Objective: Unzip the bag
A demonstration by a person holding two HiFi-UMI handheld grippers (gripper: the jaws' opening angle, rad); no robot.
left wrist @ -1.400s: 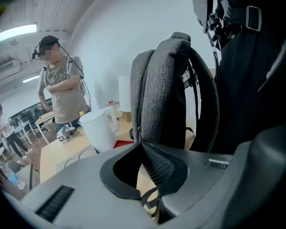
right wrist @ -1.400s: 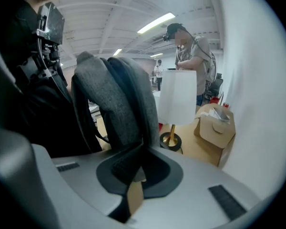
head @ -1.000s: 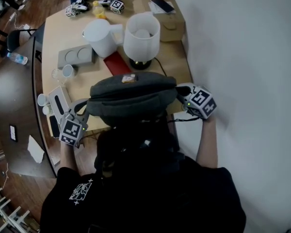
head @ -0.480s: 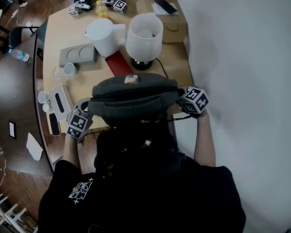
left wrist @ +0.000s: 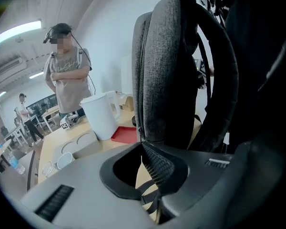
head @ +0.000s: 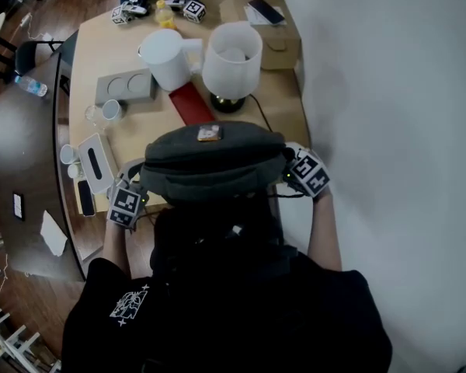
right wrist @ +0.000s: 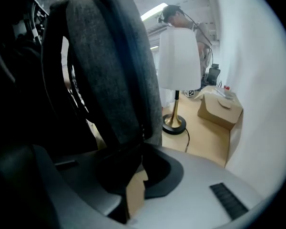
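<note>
A grey backpack (head: 213,162) stands upright at the near edge of the wooden table (head: 101,123), top toward me. My left gripper (head: 137,182) is shut on the mesh fabric at its left side (left wrist: 157,163). A zipper line (left wrist: 141,80) runs up the bag's side (left wrist: 167,70) just above those jaws (left wrist: 143,146). My right gripper (head: 288,171) holds the right side. In the right gripper view the bag (right wrist: 109,70) rises from the jaw tips (right wrist: 142,147), and dark fabric lies between them. These jaws have just been opening slightly.
Behind the bag stand a white lamp (head: 231,57), a white pitcher (head: 165,57), a red tray (head: 188,102) and a cardboard box (head: 268,26). A grey block (head: 124,88), cups and a tissue box (head: 93,162) lie to the left. A white wall (head: 388,130) closes the right. A person (left wrist: 66,75) stands beyond the table.
Both grippers have come down with the bag and now sit closer in against its sides. The bag rests lower at the table edge.
</note>
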